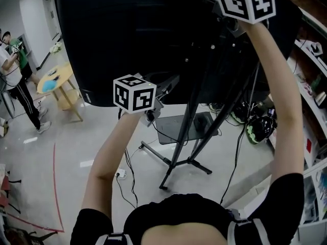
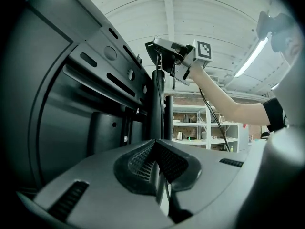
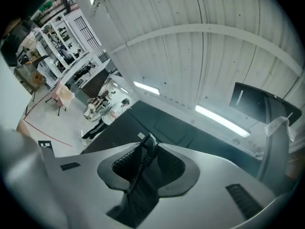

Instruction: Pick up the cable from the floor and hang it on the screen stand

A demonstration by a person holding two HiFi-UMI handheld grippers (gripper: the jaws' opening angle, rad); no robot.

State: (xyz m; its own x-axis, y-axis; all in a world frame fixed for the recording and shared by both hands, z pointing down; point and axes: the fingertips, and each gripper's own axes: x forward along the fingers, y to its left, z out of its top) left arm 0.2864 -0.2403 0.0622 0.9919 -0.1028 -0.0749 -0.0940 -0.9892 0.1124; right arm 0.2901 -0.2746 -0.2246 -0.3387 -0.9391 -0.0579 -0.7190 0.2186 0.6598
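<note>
My right gripper [image 1: 227,22] is raised at the top of the black screen stand [image 1: 189,137], behind the big black screen [image 1: 127,34]. In the right gripper view the right gripper [image 3: 145,149] is shut on a black cable [image 3: 143,159], which loops over the jaw tips. The left gripper view shows that gripper [image 2: 164,51] at the head of the stand's post [image 2: 157,104], the cable [image 2: 208,109] trailing down under the arm. Lower, by the screen's bottom edge, my left gripper [image 1: 153,108] is shut, and a thin strand of cable [image 2: 167,202] leaves its jaws [image 2: 156,168].
Stand legs spread over the grey floor [image 1: 92,142], where a wall plug [image 1: 121,173] and loose wires lie. Shelves [image 1: 311,86] and a green-black helmet [image 1: 260,129] are at the right. A round wooden table [image 1: 56,80] and people [image 1: 13,70] are far left. Red tape [image 1: 55,182] marks the floor.
</note>
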